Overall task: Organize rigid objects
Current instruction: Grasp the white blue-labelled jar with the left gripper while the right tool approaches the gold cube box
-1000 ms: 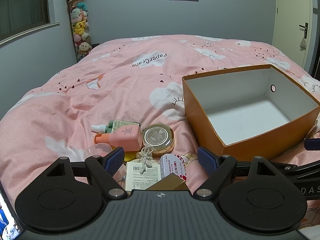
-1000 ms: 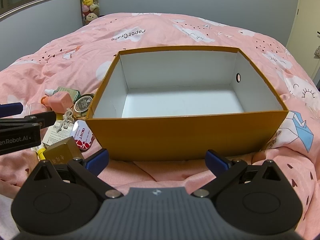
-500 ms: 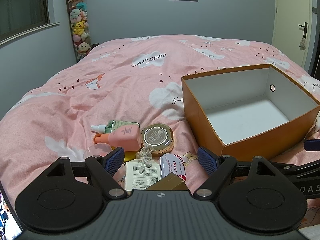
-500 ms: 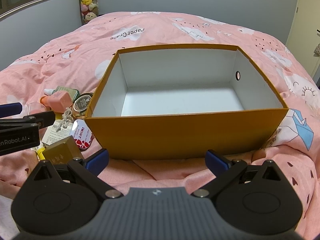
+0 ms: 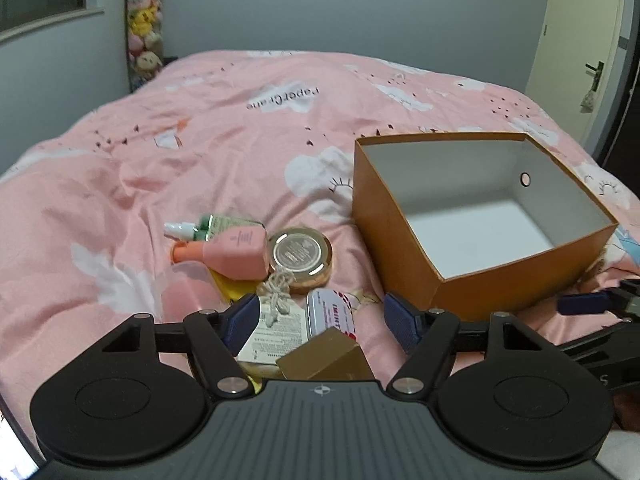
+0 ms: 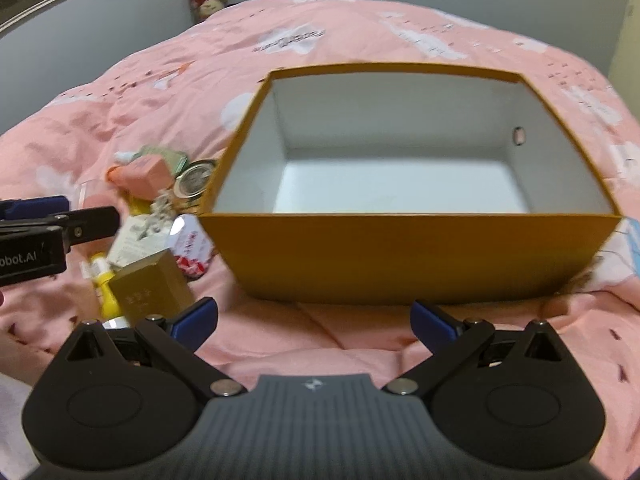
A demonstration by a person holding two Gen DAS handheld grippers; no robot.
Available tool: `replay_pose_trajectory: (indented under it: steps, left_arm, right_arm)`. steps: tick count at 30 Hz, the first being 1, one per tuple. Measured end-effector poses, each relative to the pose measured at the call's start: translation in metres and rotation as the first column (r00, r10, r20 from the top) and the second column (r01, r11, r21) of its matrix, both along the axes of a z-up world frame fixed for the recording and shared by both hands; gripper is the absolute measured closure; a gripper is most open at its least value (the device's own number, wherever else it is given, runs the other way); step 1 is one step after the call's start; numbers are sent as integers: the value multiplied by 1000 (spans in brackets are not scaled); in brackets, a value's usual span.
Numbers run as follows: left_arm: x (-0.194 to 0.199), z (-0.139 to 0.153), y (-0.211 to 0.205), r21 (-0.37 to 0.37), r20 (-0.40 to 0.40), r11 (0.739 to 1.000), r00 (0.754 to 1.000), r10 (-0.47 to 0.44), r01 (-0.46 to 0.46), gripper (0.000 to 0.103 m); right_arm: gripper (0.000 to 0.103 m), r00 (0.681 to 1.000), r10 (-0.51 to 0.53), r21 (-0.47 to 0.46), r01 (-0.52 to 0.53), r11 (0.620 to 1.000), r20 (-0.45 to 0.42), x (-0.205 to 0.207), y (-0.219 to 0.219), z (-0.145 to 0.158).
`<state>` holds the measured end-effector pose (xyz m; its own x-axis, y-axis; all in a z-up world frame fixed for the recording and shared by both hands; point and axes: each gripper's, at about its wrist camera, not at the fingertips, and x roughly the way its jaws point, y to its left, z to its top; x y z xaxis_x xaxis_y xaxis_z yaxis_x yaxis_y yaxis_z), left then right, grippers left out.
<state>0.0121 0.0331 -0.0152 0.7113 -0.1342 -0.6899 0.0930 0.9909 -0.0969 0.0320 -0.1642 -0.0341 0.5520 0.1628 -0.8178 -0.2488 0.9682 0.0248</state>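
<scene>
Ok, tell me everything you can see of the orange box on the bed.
The orange box is an open, lidless rectangular carton, apparently cardboard, orange outside and white inside, with a small round hole in one side wall. It is empty and sits upright on the pink duvet, to the right of the clutter of small items.
</scene>
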Motion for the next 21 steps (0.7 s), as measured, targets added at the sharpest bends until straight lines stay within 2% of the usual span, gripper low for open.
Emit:
replay_pose_trajectory:
  steps: [3,5,7,12,17,21]
  left_arm:
    - [1,-3,8,-17,-54,1000,998,-16,15,23]
    - [2,-8,14,-31,-106,999,994,-25,22,27]
    - [4,-15,20,-48,-168,999,986,-14,6,27]
    - [7,-27,38,-49,-285,995,956,69,-87,28]
    - [12,-39,51,-92,-381,985,919,98,-143,28]
    - [18,-46,48,-83,-416,989,906,78,-123,30]
  right_arm:
    - [4,999,44,9,-44,999,-9,4,7,1]
    - [12,996,87,14,-86,996,-24,8,13,0]
    - [27,991,127,9,-127,992,-49,12,20,-5]
    - [42,962,247,40,-244,969,-113,20,39,-18]
    - [44,928,339,103,-327,940,-155,30,54,-23]
    - [44,900,392,135,-371,919,-190,37,68,-35]
